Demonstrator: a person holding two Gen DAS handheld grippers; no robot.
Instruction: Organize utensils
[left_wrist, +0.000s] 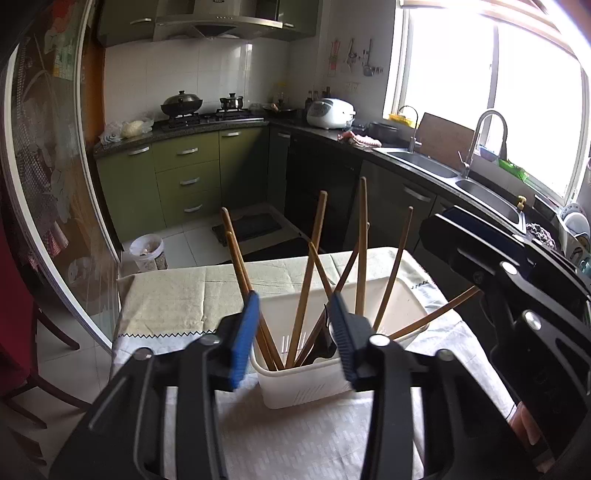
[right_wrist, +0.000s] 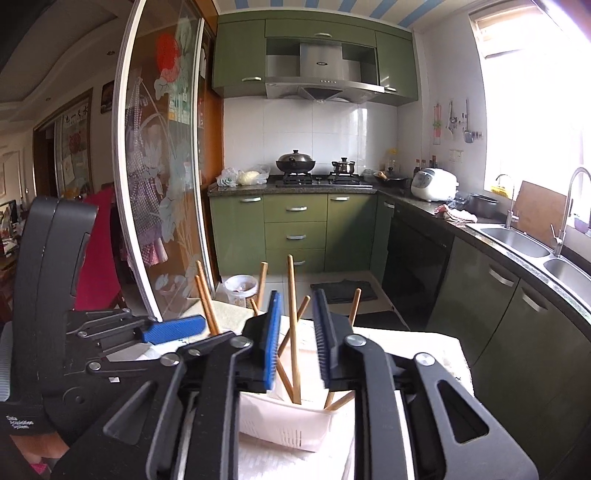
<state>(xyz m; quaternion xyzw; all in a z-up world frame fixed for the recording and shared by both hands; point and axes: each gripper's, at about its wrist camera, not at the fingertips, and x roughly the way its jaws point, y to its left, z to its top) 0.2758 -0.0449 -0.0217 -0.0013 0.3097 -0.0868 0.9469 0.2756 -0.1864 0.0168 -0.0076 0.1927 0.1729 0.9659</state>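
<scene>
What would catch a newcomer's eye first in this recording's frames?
The white basket on the cloth-covered table, bristling with wooden chopsticks that fan out in all directions. Both open claws, left claw and right claw, hover just above it, blue pads apart. Behind, green kitchen cabinets and a bright window.

Cloth-covered table bears a white basket (chopsticks inside).
</scene>
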